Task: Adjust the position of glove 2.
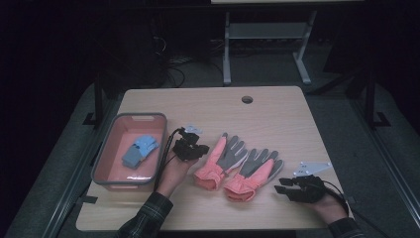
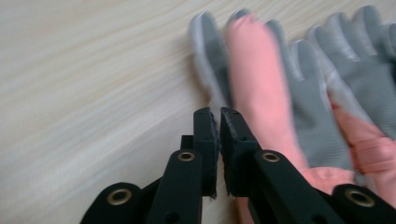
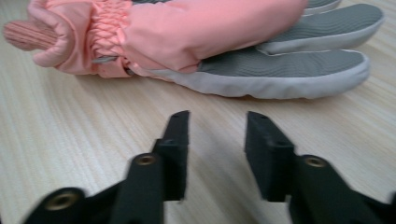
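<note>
Left gripper (image 1: pixel 192 148) closed, empty, beside left glove (image 1: pixel 221 161), right gripper (image 1: pixel 287 186) part-open, empty, near right glove (image 1: pixel 250 176)

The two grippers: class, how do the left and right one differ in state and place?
The left gripper has its jaws nearly shut, empty; the right gripper stands open, empty. The left sits between the pink bin and the gloves; the right is beyond the gloves' other side. Both are black and hand-held.

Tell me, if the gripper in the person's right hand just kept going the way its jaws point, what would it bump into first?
Most likely the nearer pink and grey glove: the right gripper, jaws apart and empty, points across bare table at its side.
</note>
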{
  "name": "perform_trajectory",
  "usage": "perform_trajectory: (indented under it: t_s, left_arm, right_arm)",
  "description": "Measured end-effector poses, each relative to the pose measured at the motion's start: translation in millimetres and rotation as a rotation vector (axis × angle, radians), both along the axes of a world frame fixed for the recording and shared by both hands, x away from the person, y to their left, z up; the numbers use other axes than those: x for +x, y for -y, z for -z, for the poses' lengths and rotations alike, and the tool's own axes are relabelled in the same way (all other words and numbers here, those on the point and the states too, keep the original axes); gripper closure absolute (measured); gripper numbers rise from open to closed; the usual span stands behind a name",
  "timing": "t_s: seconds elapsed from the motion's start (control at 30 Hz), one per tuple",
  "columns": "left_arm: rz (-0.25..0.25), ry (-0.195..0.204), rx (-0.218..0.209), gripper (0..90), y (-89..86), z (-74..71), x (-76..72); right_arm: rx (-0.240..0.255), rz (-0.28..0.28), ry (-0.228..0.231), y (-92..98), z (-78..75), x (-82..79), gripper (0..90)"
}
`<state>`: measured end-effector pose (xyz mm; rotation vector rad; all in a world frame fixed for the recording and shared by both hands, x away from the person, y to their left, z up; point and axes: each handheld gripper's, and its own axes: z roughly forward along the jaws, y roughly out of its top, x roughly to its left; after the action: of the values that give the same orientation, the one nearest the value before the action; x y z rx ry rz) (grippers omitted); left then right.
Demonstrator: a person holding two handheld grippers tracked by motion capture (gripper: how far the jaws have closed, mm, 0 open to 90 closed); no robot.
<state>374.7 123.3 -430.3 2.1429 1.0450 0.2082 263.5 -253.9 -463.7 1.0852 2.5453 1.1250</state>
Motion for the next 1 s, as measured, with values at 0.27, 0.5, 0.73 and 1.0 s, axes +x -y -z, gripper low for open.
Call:
perform_trajectory:
  t_s: [0.27, 0.5, 0.73, 1.0]
  left_arm:
    - [0.017, -0.027, -0.102, 60.9, -9.1, -0.2, -4.2]
    - [0.101, -0.070, -0.129, 57.1, -5.2, 5.2, -9.3]
    - [0.139, -0.079, -0.129, 55.2, 0.6, 3.0, -13.6]
    - [0.168, -0.088, -0.110, 85.1, 6.6, 9.5, -11.4]
  right_arm:
    - [-0.006, -0.027, -0.007, -5.9, 1.4, 0.3, 67.2]
    - [-0.003, -0.032, 0.000, -7.9, 0.6, -0.1, 69.2]
    - [-0.004, -0.045, -0.007, -14.5, 1.0, 3.0, 73.0]
    - [-0.012, -0.032, -0.012, -18.8, 1.2, 8.1, 81.9]
